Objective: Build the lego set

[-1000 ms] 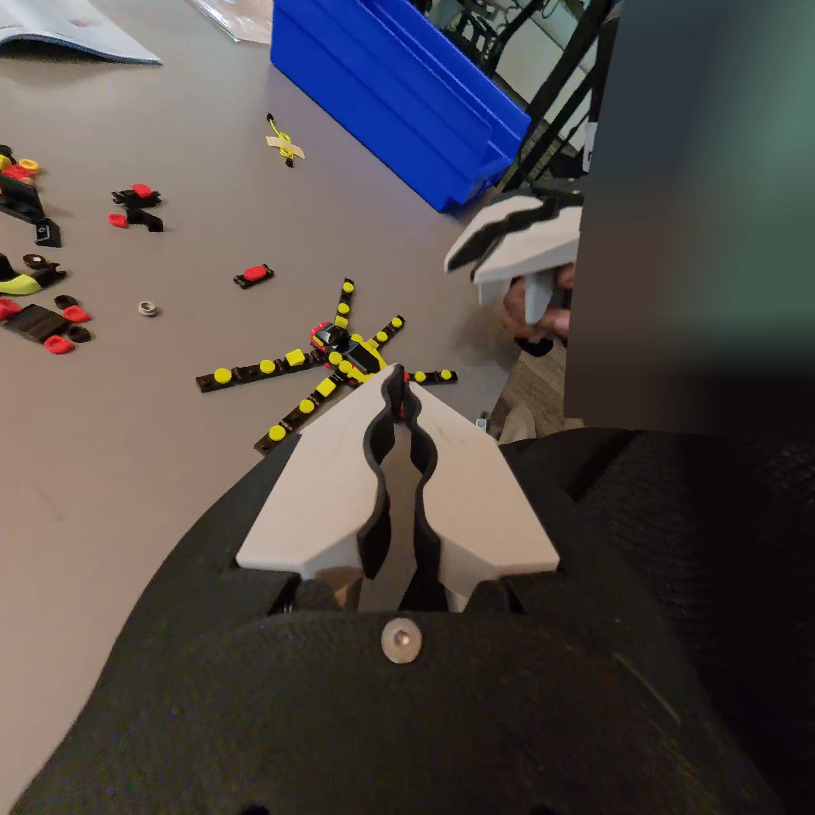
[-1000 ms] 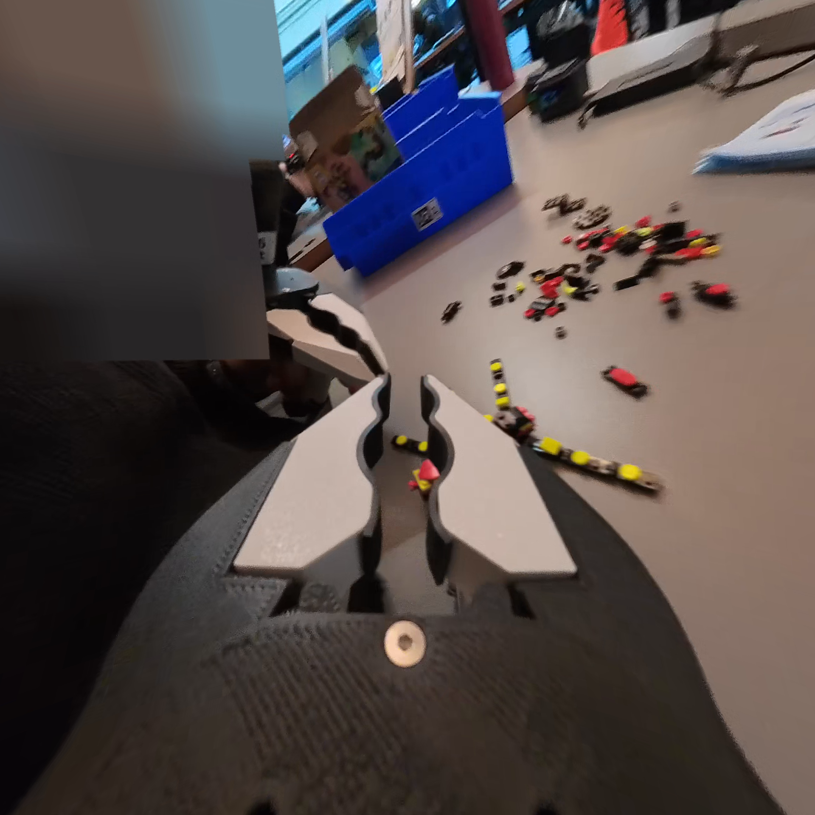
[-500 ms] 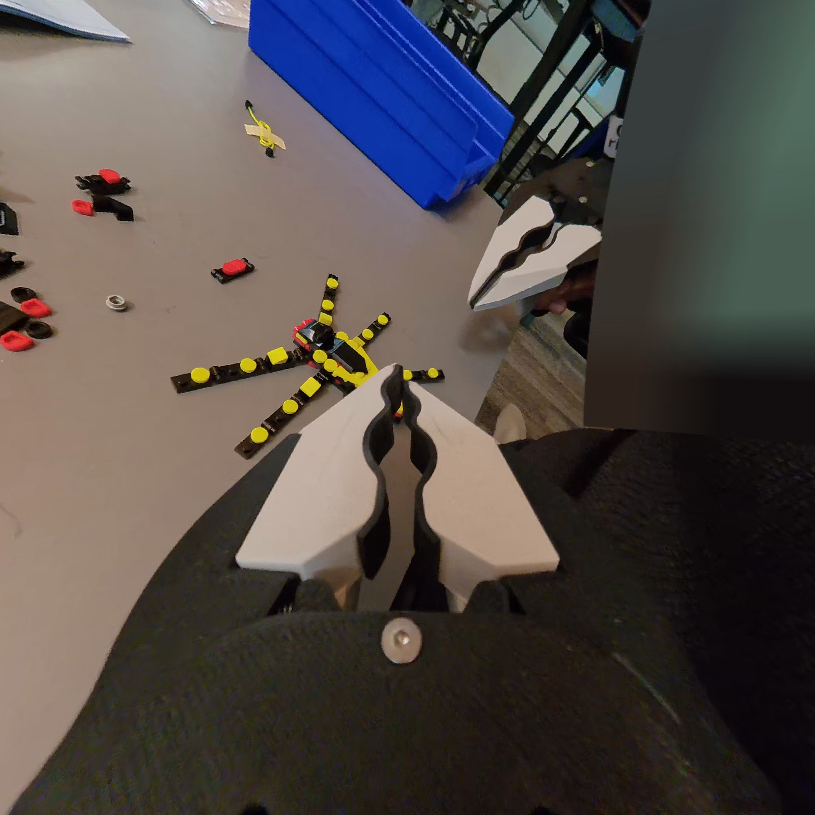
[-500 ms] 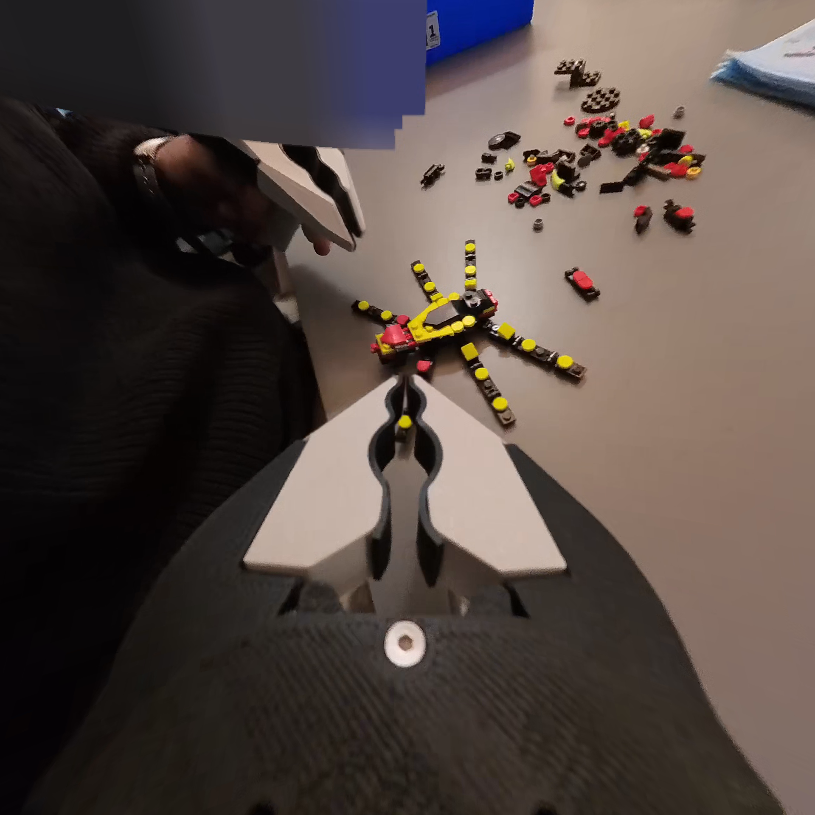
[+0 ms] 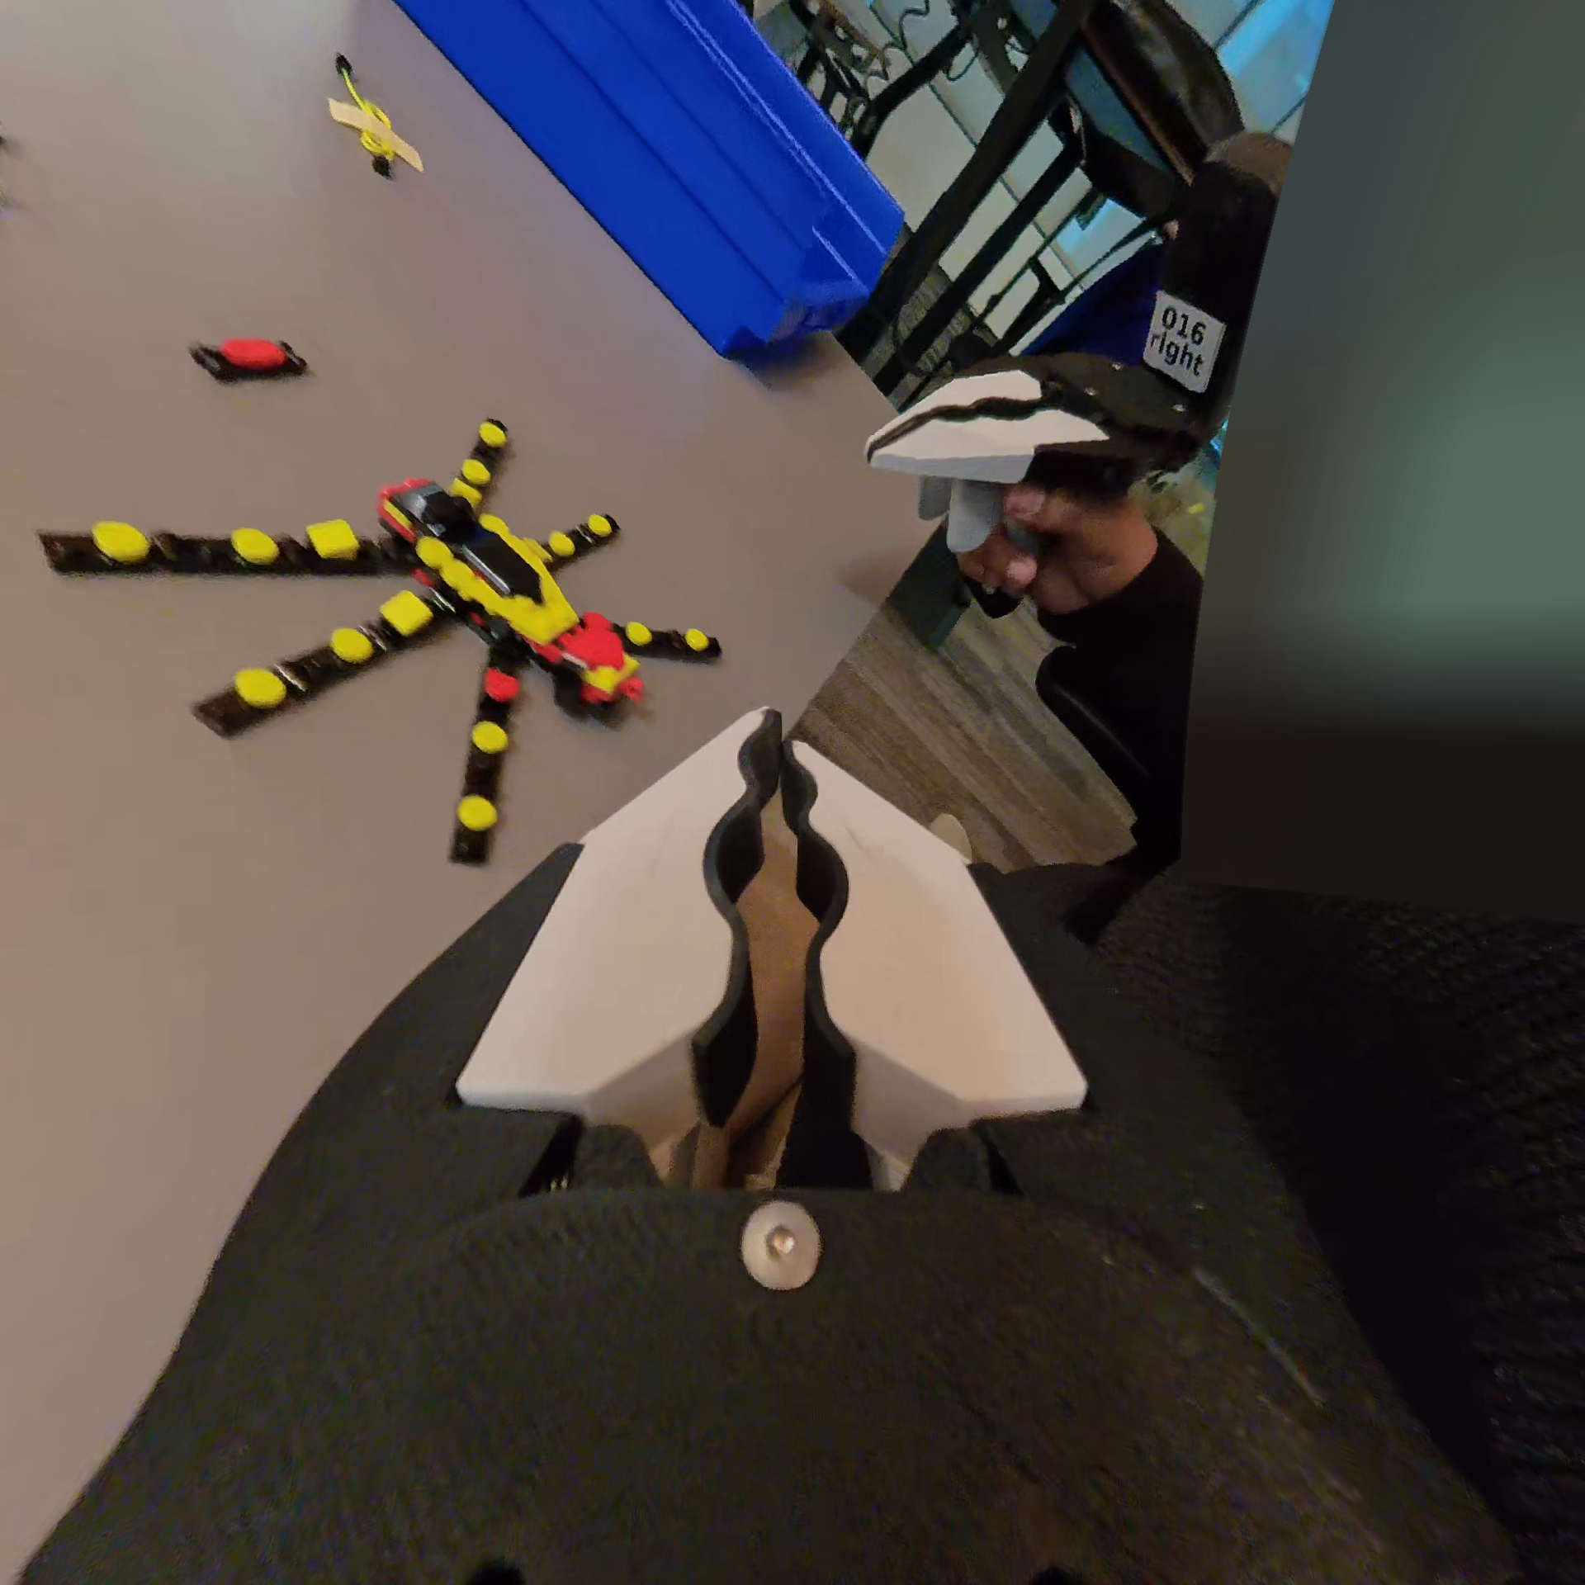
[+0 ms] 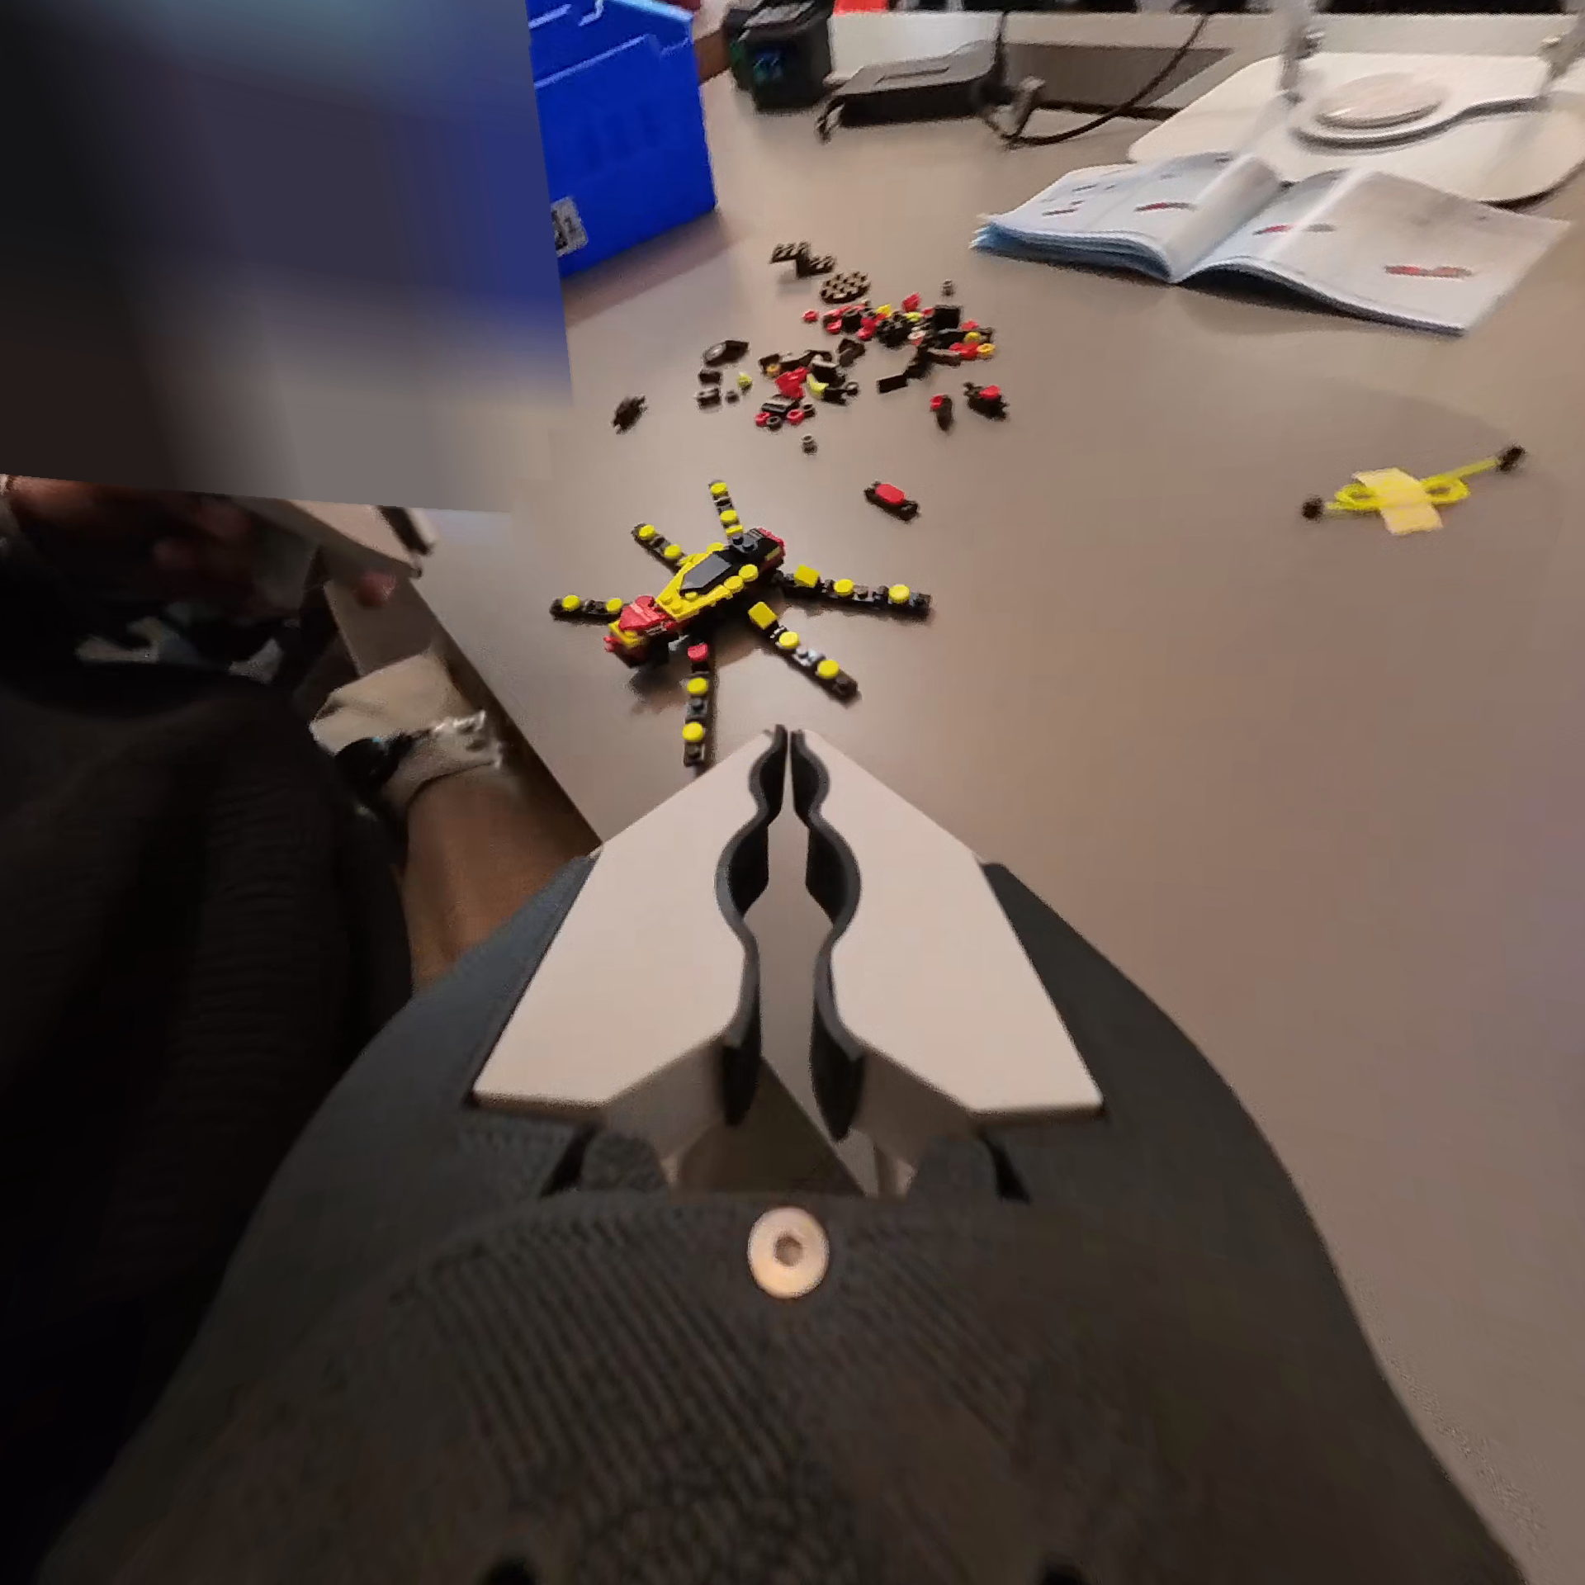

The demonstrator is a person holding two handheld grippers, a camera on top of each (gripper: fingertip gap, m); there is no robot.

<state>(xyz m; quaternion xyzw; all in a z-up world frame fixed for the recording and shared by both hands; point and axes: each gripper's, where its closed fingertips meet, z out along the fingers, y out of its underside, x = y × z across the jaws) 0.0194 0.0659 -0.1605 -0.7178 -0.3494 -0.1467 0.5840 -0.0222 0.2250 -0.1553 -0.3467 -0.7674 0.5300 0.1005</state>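
Observation:
A black, yellow and red lego spider model (image 5: pixel 506 583) lies flat on the grey table (image 5: pixel 214 986), its studded legs spread out; it also shows in the right wrist view (image 6: pixel 712 592). My left gripper (image 5: pixel 779 744) is shut and empty, held off the table's near edge, right of the model. My right gripper (image 6: pixel 782 738) is shut and empty, just short of the model's nearest leg. The right gripper also shows farther off in the left wrist view (image 5: pixel 883 442), held by a hand. A pile of loose lego pieces (image 6: pixel 866 343) lies beyond the model.
A blue bin (image 5: pixel 686 163) stands at the back of the table, also in the right wrist view (image 6: pixel 617 129). An open instruction booklet (image 6: pixel 1269 232), a yellow elastic piece with tape (image 6: pixel 1398 497) and a single red-and-black piece (image 6: pixel 892 499) lie on the table. A white device base (image 6: pixel 1372 111) is behind the booklet. My right gripper's tips are some 25 cm from the yellow elastic piece with tape (image 6: pixel 1398 497). Look for it in the left wrist view (image 5: pixel 383 129) too.
Both grippers have pulled back from the model toward the table's near edge. The right gripper closed from open a second ago. The model lies where it was.

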